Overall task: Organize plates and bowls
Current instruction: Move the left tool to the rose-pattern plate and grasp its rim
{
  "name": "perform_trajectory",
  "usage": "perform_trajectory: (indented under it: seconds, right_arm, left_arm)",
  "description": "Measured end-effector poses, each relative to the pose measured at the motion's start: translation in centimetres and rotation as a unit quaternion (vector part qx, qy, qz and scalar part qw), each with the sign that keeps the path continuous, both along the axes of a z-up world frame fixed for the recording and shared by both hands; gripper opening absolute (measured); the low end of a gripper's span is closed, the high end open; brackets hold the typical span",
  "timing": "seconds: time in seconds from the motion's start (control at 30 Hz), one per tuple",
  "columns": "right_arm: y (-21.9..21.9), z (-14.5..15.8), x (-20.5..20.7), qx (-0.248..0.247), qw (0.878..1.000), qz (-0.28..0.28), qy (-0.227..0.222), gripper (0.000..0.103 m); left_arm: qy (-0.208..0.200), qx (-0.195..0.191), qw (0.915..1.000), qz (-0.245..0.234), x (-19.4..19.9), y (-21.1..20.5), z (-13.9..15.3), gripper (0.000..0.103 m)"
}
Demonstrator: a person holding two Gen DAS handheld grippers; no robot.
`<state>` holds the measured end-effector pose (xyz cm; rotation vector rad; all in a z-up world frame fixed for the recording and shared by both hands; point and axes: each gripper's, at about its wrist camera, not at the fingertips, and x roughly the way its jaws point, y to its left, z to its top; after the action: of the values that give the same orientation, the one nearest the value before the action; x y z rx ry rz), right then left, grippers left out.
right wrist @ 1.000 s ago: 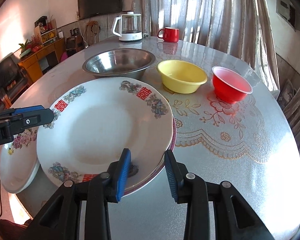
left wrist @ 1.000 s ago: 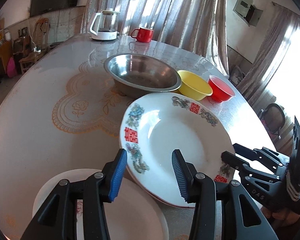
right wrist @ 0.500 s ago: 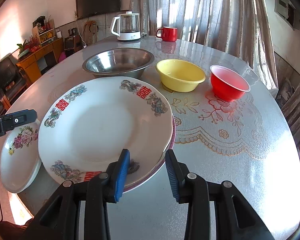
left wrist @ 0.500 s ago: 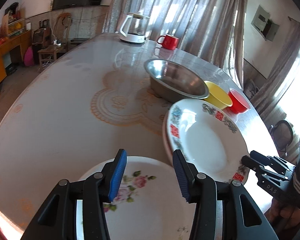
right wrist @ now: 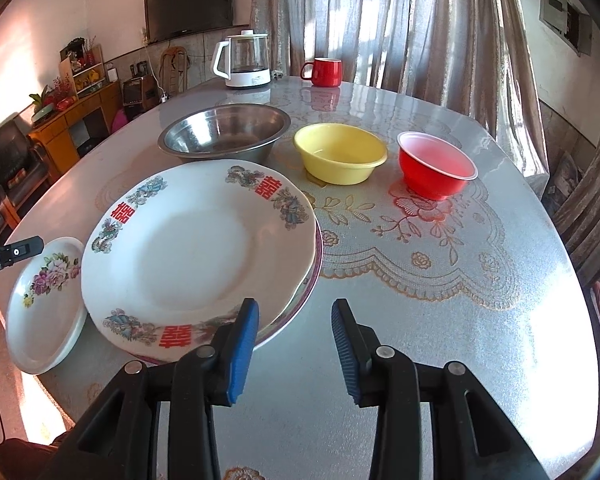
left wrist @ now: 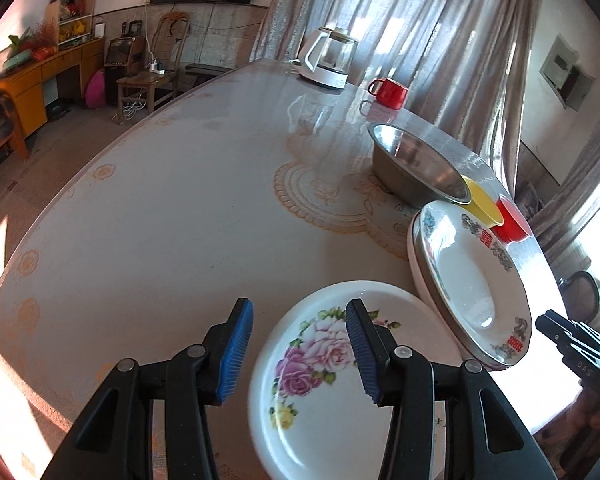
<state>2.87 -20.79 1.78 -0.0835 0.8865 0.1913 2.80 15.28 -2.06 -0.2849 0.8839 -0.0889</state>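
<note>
Left wrist: rose plate (left wrist: 320, 396) overhangs table (left wrist: 160, 220) edge, left side bare.

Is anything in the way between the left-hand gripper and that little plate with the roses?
Nothing visible is. The left gripper hovers with its fingers apart right at the rose plate; the plate's rim lies between them. The big stacked plate sits beside it.

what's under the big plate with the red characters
Another plate: only its pink-edged rim shows beneath the big plate. The rest of it is covered, so its pattern can't be seen.
</note>
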Motion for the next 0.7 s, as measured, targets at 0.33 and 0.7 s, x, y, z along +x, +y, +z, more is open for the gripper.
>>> perform_trajectory:
  seconds: [0.33,0.7]
  right_arm:
    - [3.2,1.9,-2.8,0.129,0.977,0.166,0.025,0.038]
    - [12.2,-2.2,-4.0,0.168,0.937,0.281,0.121,0.038]
  left_arm:
    - [0.012,0.005,0.9998,0.015,-1.1,1.2,-1.0,0.050]
    - [0.002,0.025,0.9996,-0.009,-2.4,1.2,-1.2,0.049]
